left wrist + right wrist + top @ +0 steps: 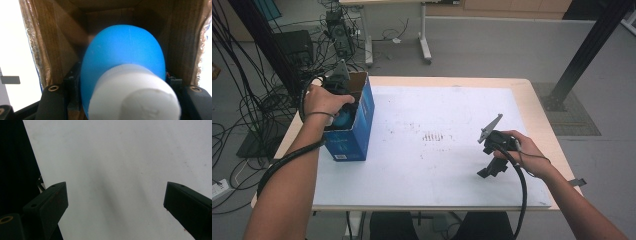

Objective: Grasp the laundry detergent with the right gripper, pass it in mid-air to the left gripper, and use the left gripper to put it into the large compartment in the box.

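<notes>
Left gripper (339, 95) clamps a blue bottle (123, 67) inside the open box (354, 131) at the table's (532, 100) far left, likely mid-placement, release next; right gripper (115, 205) hovers spread and idle over the near right.

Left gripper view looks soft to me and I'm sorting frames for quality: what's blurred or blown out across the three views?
Left gripper view: the white cap and blue bottle sit too close and blur, and daylight past the box walls is blown out. Right gripper view: the white table is evenly lit, with a faint soft shadow. High view: sharp, mild glare on the table.
</notes>
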Motion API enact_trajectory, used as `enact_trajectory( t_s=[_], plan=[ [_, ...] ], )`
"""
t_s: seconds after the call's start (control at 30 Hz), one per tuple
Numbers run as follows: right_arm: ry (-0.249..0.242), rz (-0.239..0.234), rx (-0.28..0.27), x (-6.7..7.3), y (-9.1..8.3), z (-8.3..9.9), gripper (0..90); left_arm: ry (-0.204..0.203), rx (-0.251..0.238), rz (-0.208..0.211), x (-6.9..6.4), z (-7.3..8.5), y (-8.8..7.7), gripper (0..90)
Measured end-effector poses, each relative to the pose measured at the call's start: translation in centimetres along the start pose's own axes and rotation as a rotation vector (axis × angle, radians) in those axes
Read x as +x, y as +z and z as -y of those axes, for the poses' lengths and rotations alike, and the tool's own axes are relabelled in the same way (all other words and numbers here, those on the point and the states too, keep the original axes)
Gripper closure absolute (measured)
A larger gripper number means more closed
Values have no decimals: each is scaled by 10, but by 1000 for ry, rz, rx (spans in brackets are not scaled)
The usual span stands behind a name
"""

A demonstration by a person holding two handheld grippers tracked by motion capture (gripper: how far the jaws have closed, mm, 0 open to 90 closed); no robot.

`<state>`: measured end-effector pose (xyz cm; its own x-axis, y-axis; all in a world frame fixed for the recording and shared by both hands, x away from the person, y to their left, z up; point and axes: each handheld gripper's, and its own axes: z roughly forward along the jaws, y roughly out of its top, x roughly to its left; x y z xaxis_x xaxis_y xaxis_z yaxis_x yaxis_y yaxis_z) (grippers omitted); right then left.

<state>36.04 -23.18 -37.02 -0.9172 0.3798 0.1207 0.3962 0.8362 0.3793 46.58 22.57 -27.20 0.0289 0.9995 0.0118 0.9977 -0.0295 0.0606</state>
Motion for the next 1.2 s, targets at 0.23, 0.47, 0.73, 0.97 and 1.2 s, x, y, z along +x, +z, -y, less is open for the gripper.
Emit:
enact_trajectory(
  t_s=[0.23, 0.47, 0.73, 0.97, 1.2],
  plan=[
    [1, 0, 2, 0, 1, 0, 53, -9, 7, 10, 1, 0, 2, 339],
    [-1, 1, 5, 0, 1, -1, 53, -8, 5, 0, 1, 0, -4, 349],
    [-3, 3, 5, 0, 1, -2, 53, -9, -25, 6, -4, 0, -22, 354],
    [-4, 2, 3, 1, 2, -3, 53, -3, -40, 9, -4, 2, -39, 350],
    [-9, 7, 5, 3, 1, -4, 53, 3, -70, -6, -5, 7, -60, 340]
  ],
)
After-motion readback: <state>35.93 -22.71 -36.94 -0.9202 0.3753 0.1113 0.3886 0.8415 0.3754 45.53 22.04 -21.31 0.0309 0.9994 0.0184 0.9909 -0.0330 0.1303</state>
